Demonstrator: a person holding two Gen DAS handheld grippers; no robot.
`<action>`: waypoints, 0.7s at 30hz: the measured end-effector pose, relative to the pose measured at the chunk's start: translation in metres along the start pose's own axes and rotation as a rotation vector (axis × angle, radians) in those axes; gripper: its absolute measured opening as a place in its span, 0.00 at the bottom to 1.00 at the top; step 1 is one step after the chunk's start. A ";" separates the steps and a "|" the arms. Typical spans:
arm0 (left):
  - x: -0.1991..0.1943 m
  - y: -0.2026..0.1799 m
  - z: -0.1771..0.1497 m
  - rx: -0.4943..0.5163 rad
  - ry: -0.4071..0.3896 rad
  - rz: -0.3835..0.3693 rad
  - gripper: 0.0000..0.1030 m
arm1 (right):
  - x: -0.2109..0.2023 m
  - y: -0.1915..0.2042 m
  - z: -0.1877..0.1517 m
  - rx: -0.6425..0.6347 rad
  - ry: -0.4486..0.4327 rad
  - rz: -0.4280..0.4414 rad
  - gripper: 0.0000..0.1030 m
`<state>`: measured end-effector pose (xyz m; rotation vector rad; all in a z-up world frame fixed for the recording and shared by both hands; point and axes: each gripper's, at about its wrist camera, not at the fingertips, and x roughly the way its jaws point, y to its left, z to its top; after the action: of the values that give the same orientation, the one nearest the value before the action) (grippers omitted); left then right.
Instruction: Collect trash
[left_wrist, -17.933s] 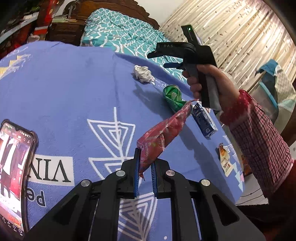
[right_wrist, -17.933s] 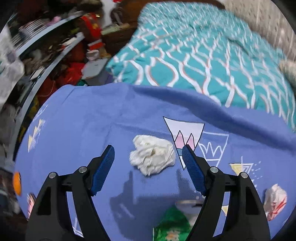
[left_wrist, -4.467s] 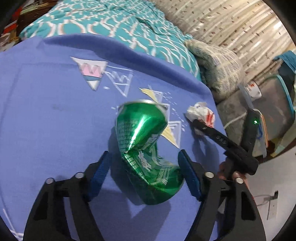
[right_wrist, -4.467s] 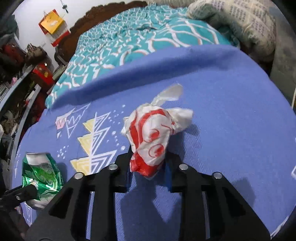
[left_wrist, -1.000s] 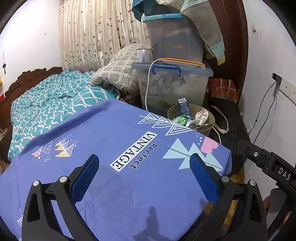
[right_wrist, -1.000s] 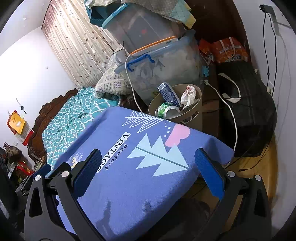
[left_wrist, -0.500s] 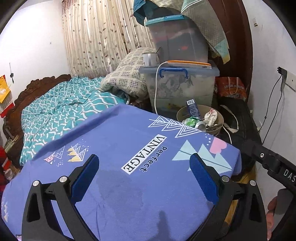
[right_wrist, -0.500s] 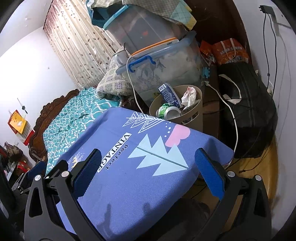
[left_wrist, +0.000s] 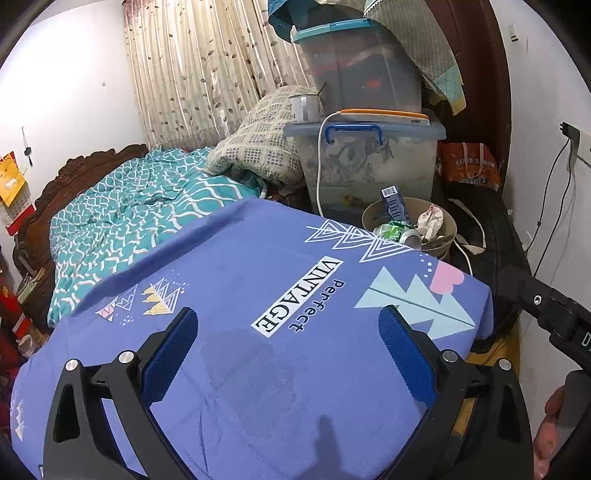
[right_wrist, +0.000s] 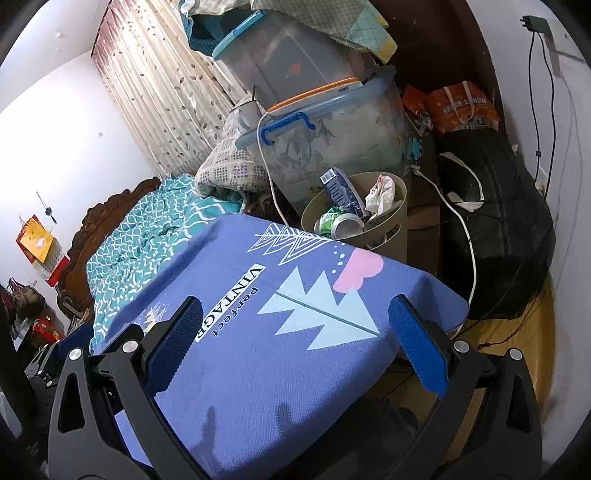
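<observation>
Trash sits in the beige bin (right_wrist: 395, 221) on the floor just past the far corner of the blue cloth (left_wrist: 258, 369). Counted in the bin: one crushed green can (right_wrist: 338, 221), one blue carton (right_wrist: 341, 192) standing tilted against the rim, one crumpled white-and-red wrapper (right_wrist: 380, 194); anything lower down is hidden. In the left view the same can (left_wrist: 397, 232), carton (left_wrist: 394, 203) and wrapper (left_wrist: 430, 221) show in the bin (left_wrist: 369, 218). No trash visible on the cloth in either view, so collection looks done or nearly so.

Handling, as a judgement: all three light. The can is thin metal, already dented, slick; best pinched across the crushed waist. The carton is stiff card; grip its flat sides. The wrapper is soft and squashes; any bunch will do.

Left gripper (left_wrist: 288, 354): jaws wide, nothing between them, over the cloth. Right gripper (right_wrist: 295, 354): jaws wide too, nothing held. Two storage boxes (right_wrist: 332, 133) stacked behind the bin, one black bag (right_wrist: 495, 221) beside it.
</observation>
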<state>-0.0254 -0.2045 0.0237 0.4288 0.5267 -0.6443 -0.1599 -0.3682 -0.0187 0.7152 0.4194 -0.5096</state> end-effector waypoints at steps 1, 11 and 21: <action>0.000 0.000 0.000 0.001 0.000 0.001 0.92 | -0.001 0.000 0.000 0.000 -0.001 0.000 0.97; 0.001 0.000 -0.001 0.014 0.005 0.018 0.92 | -0.001 0.000 -0.001 0.000 0.001 -0.001 0.97; 0.000 0.002 -0.002 0.017 -0.002 0.037 0.92 | -0.001 0.000 -0.002 0.001 0.002 -0.001 0.97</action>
<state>-0.0244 -0.2024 0.0228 0.4531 0.5108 -0.6137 -0.1612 -0.3665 -0.0194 0.7165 0.4215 -0.5106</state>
